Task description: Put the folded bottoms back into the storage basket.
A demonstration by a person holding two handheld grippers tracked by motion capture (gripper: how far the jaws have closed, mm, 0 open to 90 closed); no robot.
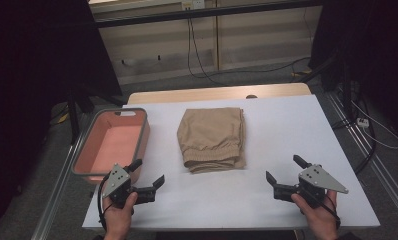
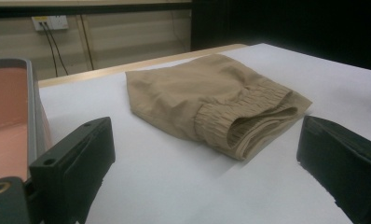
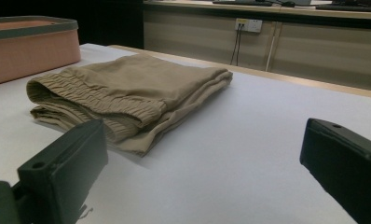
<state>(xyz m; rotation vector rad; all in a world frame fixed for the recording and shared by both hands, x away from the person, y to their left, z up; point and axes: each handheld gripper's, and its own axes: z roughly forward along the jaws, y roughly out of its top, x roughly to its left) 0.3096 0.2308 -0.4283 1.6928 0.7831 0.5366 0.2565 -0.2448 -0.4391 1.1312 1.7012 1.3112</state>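
On the white table (image 1: 267, 150) the folded tan trousers (image 1: 213, 138) lie centred beside the pink bin (image 1: 137, 114); with both grippers, left (image 1: 148, 176) and right (image 1: 283, 172), empty and fingers spread, you should grip the elastic waistband's corners evenly.

Left gripper (image 1: 148, 174): matte black plastic body, two blocky black jaws with small round holes on their top faces, grey three-cornered plate dotted with dark screws, thin black cable trailing by the wrist. Right gripper (image 1: 283, 169): same build, longer pointed grey plate, black cable looped near the hand
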